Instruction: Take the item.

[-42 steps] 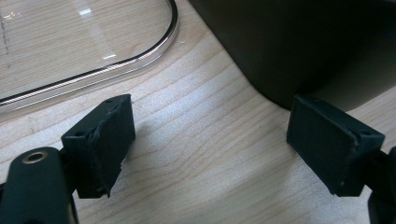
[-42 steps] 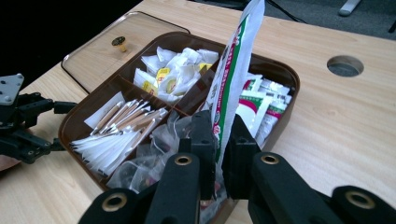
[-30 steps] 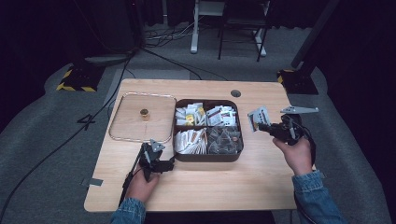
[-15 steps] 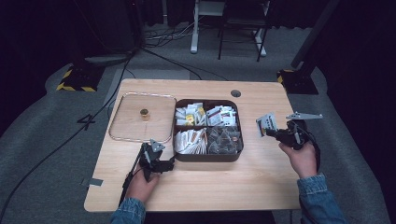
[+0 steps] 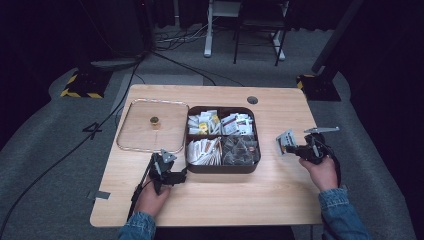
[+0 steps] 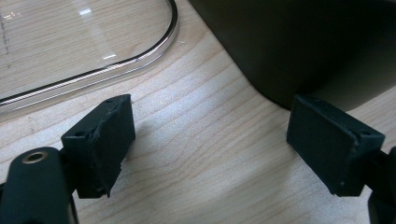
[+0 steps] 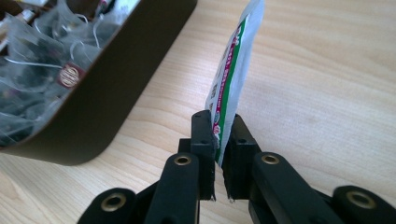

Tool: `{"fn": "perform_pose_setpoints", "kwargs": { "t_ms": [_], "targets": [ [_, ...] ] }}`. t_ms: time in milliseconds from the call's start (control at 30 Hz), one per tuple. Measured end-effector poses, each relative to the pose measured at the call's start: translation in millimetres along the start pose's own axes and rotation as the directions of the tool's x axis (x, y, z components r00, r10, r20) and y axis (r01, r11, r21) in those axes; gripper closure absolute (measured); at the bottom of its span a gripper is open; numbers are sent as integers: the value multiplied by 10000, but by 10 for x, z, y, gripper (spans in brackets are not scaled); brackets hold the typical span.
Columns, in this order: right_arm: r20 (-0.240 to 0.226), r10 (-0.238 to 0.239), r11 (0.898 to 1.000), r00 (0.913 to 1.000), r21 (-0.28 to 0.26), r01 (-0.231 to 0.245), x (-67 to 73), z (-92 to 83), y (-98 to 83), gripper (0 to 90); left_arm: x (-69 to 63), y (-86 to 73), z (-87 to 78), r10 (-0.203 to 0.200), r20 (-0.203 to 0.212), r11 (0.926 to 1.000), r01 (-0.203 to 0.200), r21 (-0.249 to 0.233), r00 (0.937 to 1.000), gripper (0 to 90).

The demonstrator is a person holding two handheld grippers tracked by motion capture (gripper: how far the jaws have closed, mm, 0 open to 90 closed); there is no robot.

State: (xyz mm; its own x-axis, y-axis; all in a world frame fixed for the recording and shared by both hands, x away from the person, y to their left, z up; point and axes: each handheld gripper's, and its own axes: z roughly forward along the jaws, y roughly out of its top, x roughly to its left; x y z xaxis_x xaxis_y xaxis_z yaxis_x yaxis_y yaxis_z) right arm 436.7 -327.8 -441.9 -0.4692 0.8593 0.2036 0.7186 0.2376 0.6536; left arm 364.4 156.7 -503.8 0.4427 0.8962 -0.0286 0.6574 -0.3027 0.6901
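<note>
Dark square box (image 5: 221, 167) sits mid-worktop (image 5: 250, 200), split into four compartments. Far two hold white paper packets (image 5: 235, 122), some with yellow print. Near-left holds a fanned row of white and tan sachets (image 5: 202, 150). Near-right holds translucent pyramid tea bags (image 5: 239, 149) with strings and small round tags; the right gripper view shows these same bags (image 7: 42, 60) over the box's dark wall.

Clear lid (image 5: 152, 126) with a small brass-coloured knob (image 5: 155, 120) lies flat on the worktop just left of the box, apart from it.

Right gripper (image 5: 295, 146) is held right of the box, clear of it. Jaws clenched on a sachet (image 7: 231, 79): white, with a green and red stripe down one edge, standing edge-on and upright above the worktop. Its printing is too small to read. In the high view it shows as a pale square (image 5: 285, 142) at the jaw tips.

Left gripper (image 5: 175, 176) is low by the box's near-left corner. Jaws released, spread wide, nothing between them. Left gripper view: bare wood between the pads (image 6: 105, 140), lid rim (image 6: 140, 56) top left, box wall (image 6: 299, 46) top right, cut off by the frame.

Box's near wall hides the lower contents in the high view.
</note>
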Motion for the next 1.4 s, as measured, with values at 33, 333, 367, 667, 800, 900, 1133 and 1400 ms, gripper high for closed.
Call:
{"fn": "perform_pose_setpoints", "kwargs": {
  "t_ms": [33,333,367,667,800,900,1133,1400],
  "targets": [
    [-27,83,9999,10000,127,-82,-2,17,-6,841,0,0,1,3,2,10000,-3,-7,10000,158],
    [-252,114,9968,9996,795,-94,12,131,-28,837,0,0,0,1,2,10000,-1,-1,10000,158],
    [-228,80,9962,9997,871,-60,18,146,-31,837,0,0,0,1,1,10000,-1,0,10000,158],
    [-451,209,9947,9988,1020,-162,-1,180,-40,773,0,0,0,1,0,10000,-1,0,10000,158],
    [-638,240,9950,9977,983,-177,-16,198,-47,629,0,0,0,-1,1,10000,1,0,10000,158],
    [-590,141,9964,9982,842,-91,-23,207,-53,552,0,0,1,4,2,10000,-4,-6,10000,158],
    [-537,259,9960,9982,868,-212,-116,199,-79,408,0,0,0,7,4,10000,-7,-3,10000,158],
    [118,466,9968,9988,652,-473,-262,93,-138,354,4,3,3,43,9,10000,-43,-27,10000,157]
  ]
}}
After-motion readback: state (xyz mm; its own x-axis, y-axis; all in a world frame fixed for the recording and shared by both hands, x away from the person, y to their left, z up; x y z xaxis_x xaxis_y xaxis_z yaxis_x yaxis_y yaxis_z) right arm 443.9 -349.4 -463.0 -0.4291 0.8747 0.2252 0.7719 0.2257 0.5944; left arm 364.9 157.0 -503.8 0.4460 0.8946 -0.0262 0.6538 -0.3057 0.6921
